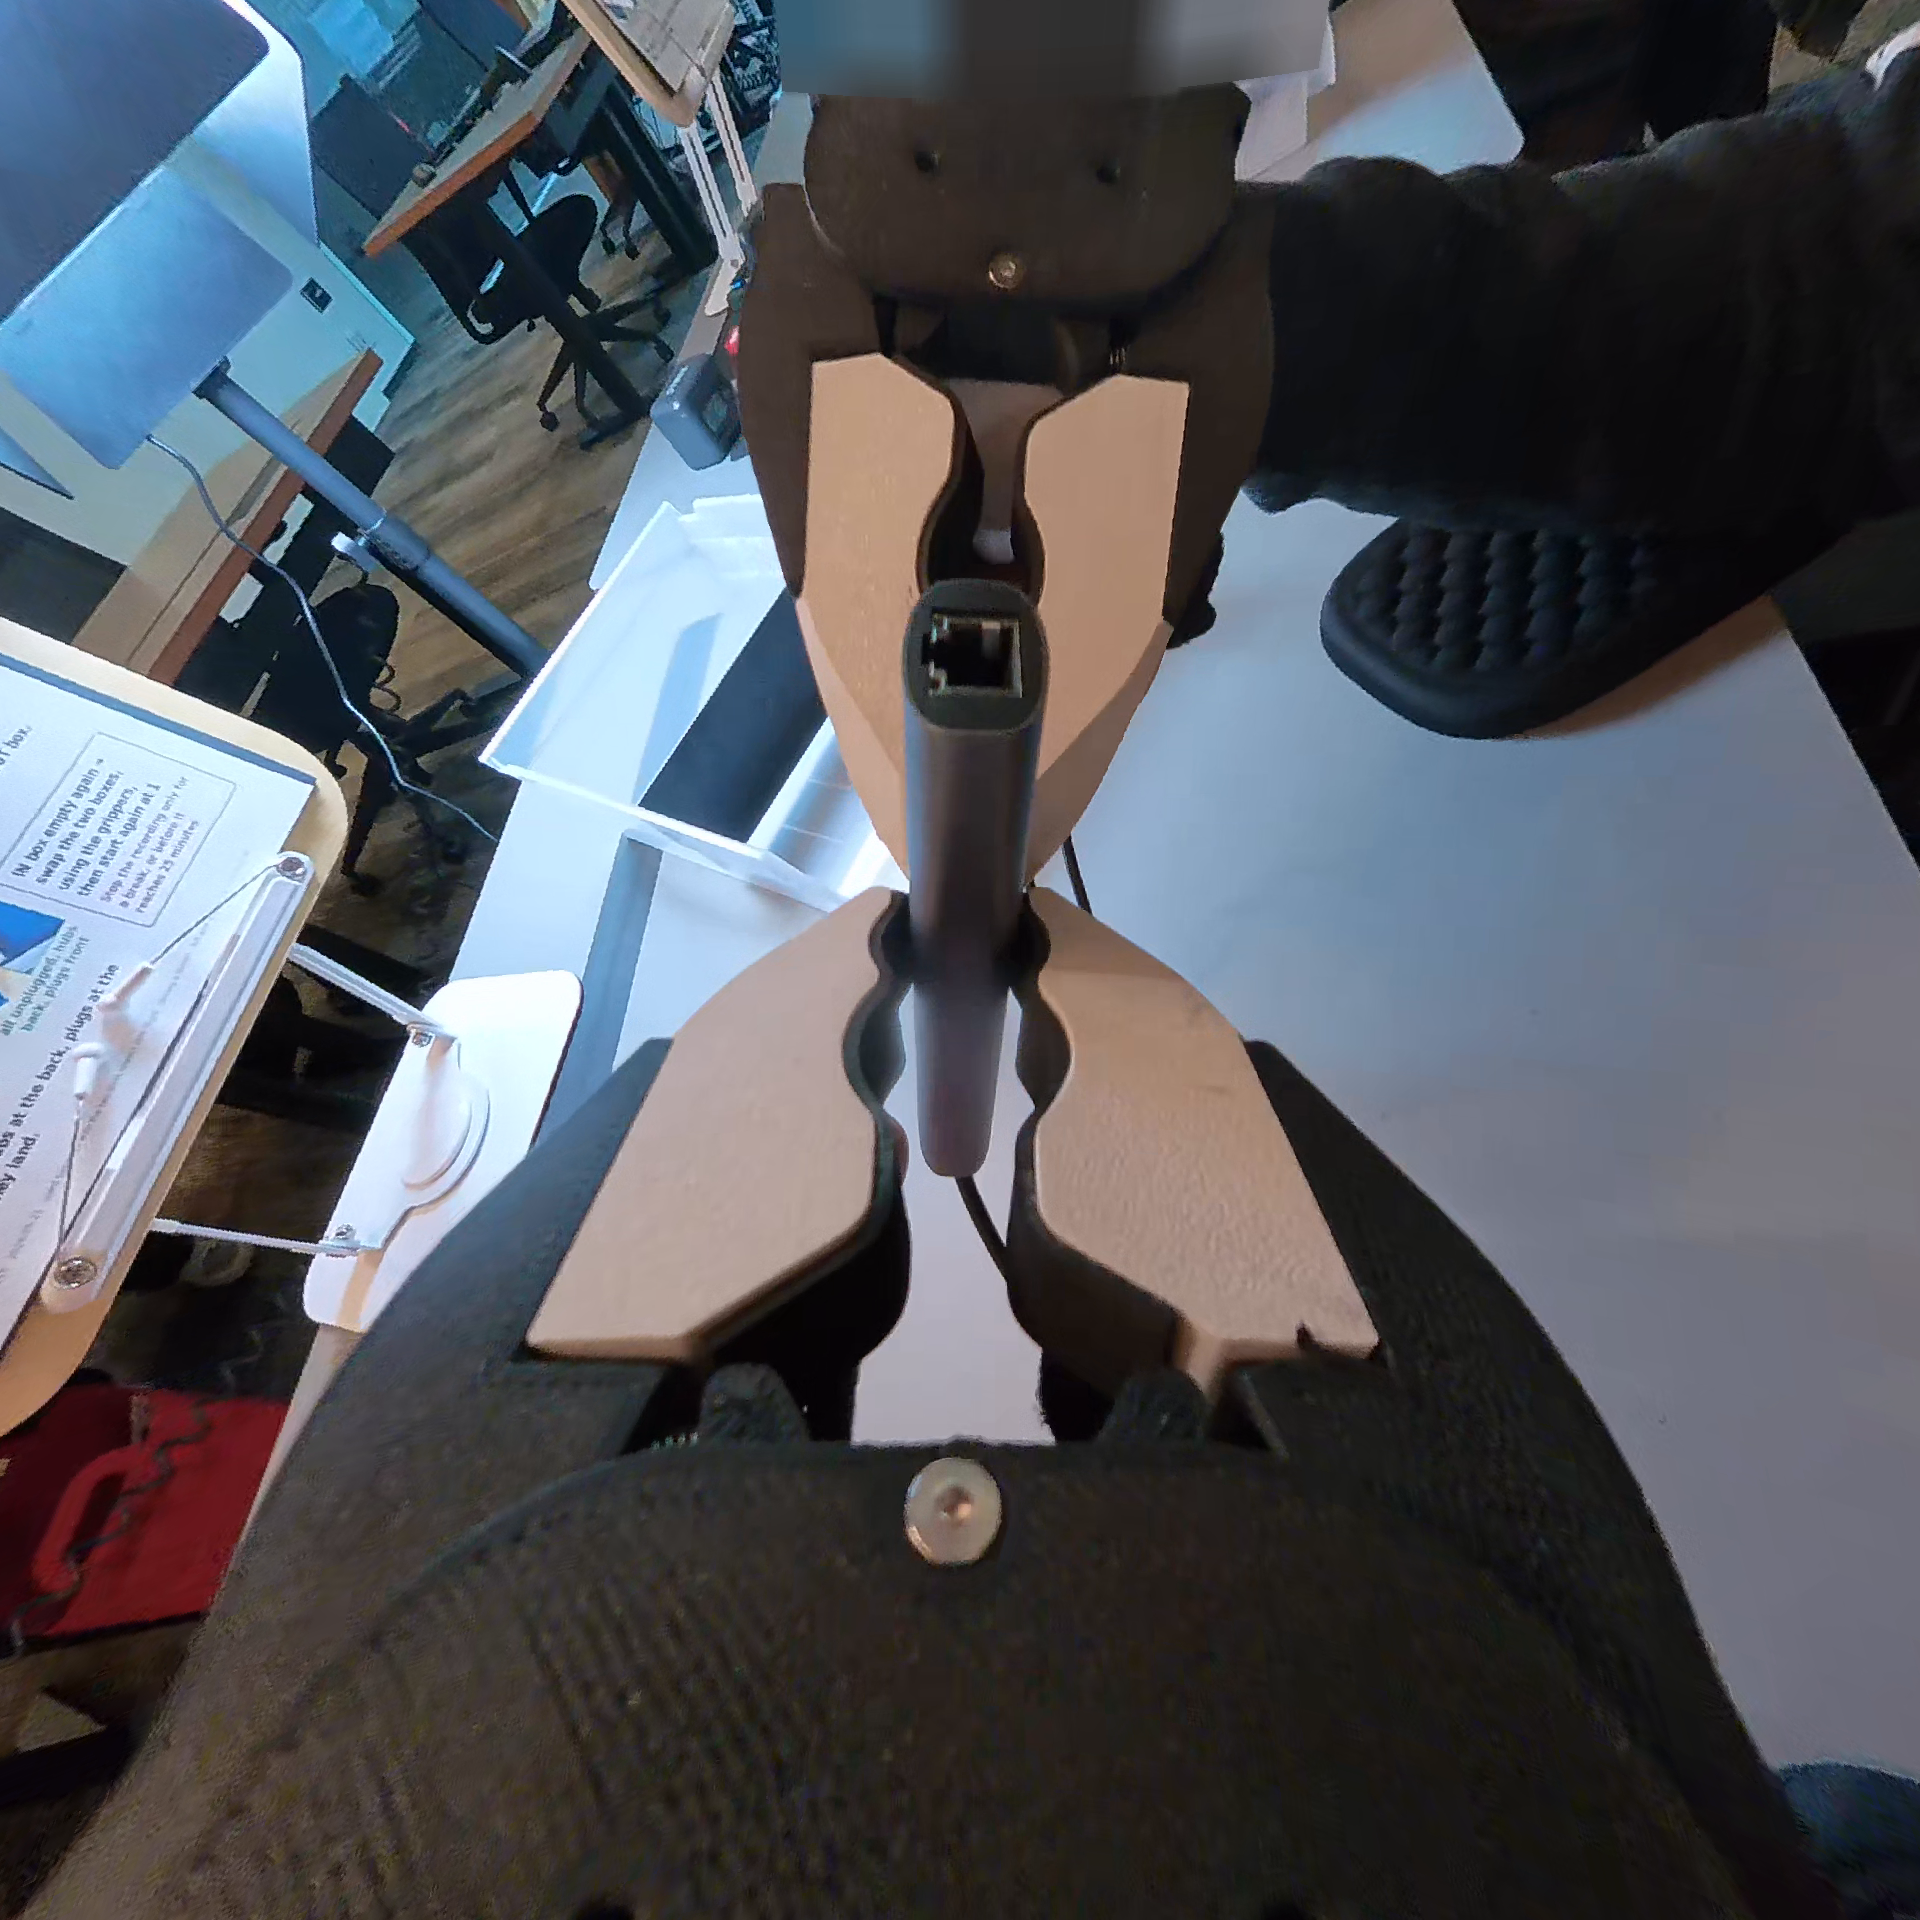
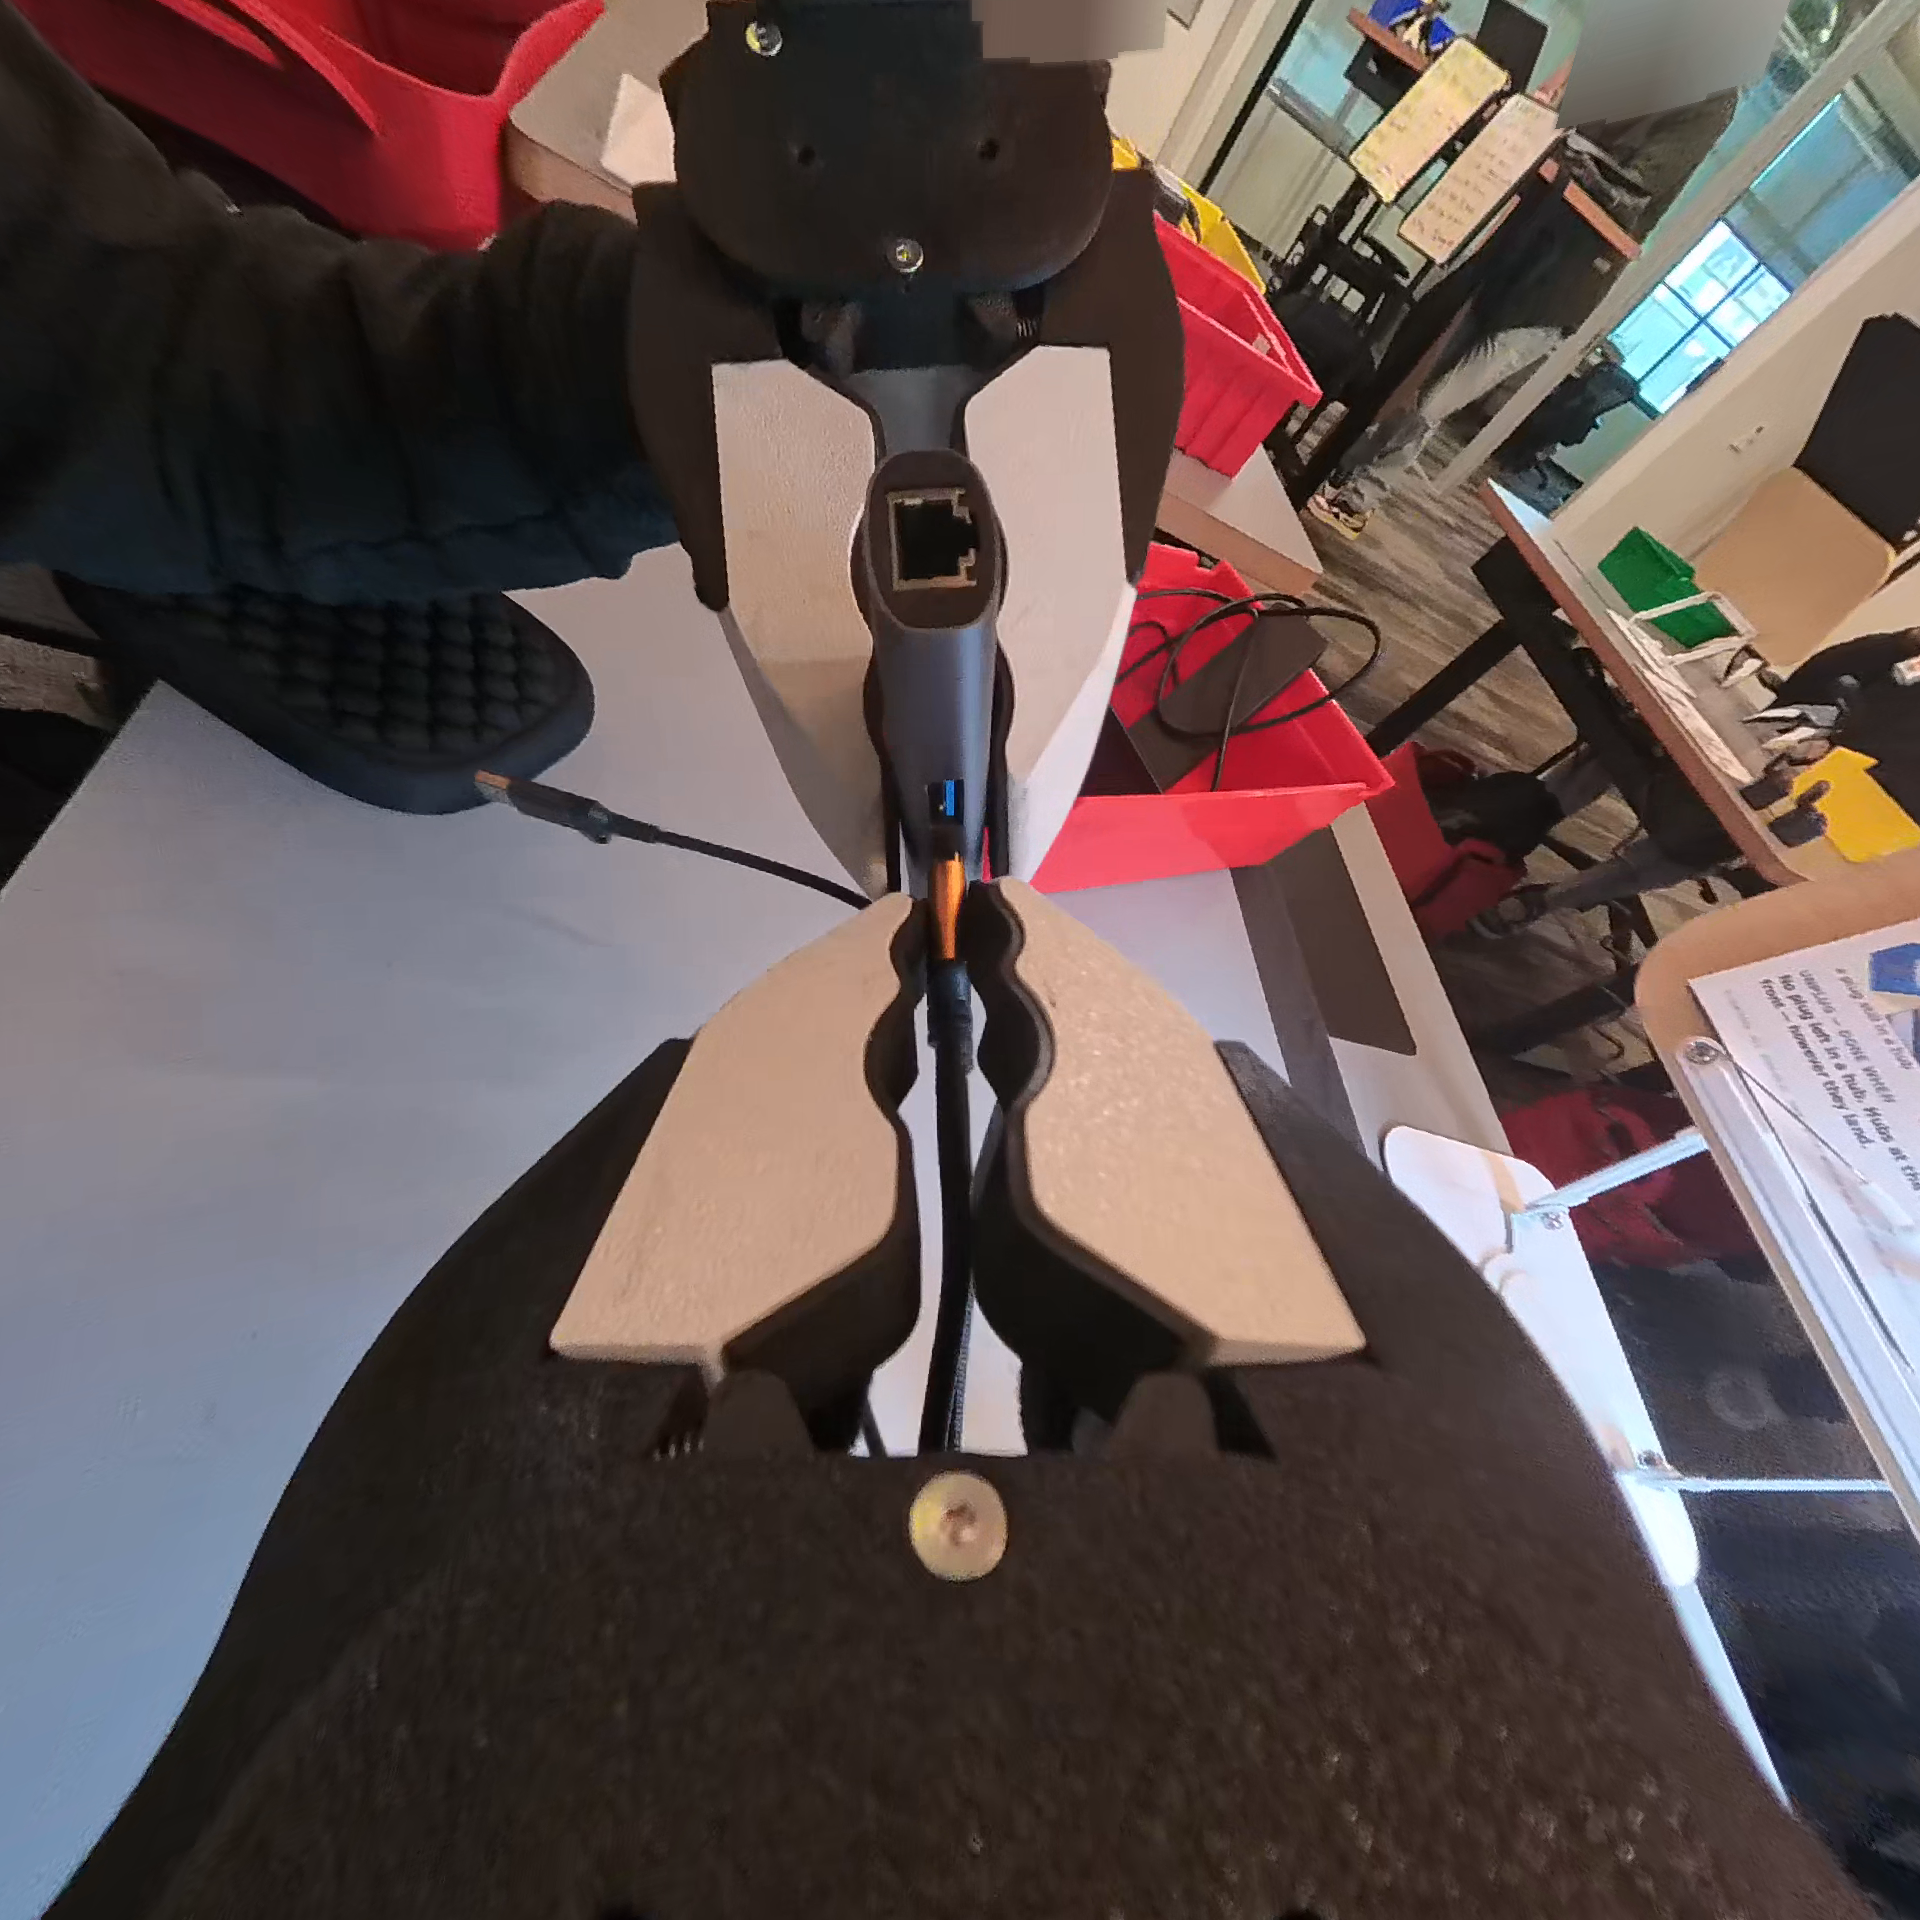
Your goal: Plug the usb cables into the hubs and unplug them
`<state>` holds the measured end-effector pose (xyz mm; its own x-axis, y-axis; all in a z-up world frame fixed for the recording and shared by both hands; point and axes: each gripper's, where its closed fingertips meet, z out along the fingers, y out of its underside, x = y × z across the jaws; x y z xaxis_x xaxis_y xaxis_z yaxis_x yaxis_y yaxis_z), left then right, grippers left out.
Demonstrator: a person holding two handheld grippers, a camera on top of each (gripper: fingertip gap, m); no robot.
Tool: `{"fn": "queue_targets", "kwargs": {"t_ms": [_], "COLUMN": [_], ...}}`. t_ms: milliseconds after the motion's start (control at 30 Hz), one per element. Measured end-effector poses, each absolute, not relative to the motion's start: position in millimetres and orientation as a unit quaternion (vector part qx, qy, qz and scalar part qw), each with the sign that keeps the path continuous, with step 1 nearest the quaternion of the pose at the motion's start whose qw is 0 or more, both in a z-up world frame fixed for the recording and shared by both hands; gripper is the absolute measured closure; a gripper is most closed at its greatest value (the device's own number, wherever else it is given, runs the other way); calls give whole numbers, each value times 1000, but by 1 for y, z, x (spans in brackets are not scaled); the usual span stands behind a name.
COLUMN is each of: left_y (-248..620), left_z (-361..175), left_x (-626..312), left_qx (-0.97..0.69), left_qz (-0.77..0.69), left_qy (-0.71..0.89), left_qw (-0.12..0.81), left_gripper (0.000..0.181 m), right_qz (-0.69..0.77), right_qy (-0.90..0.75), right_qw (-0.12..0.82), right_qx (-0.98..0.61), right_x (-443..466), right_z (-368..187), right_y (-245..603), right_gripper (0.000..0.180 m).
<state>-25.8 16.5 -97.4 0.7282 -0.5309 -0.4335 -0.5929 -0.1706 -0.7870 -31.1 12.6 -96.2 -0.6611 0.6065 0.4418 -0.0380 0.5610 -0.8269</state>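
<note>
Left wrist view: your left hand-held gripper is closed on the dark grey hub, pinching its slim body near the tail end, where a thin black lead leaves it. The hub points forward and is held clear above the white surface. Its far end, with a square socket, faces this camera's line and sits just before the fingertips of the right hand-held gripper, which comes in head-on. The hub looks light, rigid and smooth-sided, so it could twist in the pads under a push; a hold across its flat sides near the middle would resist that best. A clear plastic tray lies on the surface beyond and to the left, and a black dimpled pad rests to the right. Neither is in your line.

Right wrist view: your right hand-held gripper is clamped narrowly on the orange-collared USB plug, its black cable running back between the fingers. The plug's tip is at a blue-lined port on the hub's side; I cannot tell how deep it sits. The plug is stiff and the cable limp, so grip the collar, never the cord. A loose second plug hangs to the left, and red bins stand behind.
</note>
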Motion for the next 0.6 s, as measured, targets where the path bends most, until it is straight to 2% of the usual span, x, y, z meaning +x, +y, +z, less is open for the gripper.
{"fn": "queue_targets", "kwargs": {"t_ms": [100, 167, 267, 500, 600], "left_y": [-4, -30, -28, -8, -5], "left_z": [-62, -44, -33, -48, -53], "left_x": [-69, -83, -94, -120, -118], "left_qx": [-763, -750, -740, -753, -756], "left_qz": [42, 26, 55, 37, 32], "left_qy": [296, 288, 257, 197, 197], "left_qw": [574, 595, 620, 627, 623], "left_gripper": [163, 163, 163, 163, 163], "right_qz": [379, 482, 477, 427, 403], "right_qy": [-801, -745, -709, -578, -543], "right_qw": [395, 381, 456, 621, 649], "right_qx": [-242, -258, -250, -313, -349], "right_x": [-31, -20, -17, 0, -5], "right_z": [-108, -79, -38, 3, -13], "right_y": [72, 84, 94, 181, 221], "right_gripper": [173, 173, 172, 172, 172]}}
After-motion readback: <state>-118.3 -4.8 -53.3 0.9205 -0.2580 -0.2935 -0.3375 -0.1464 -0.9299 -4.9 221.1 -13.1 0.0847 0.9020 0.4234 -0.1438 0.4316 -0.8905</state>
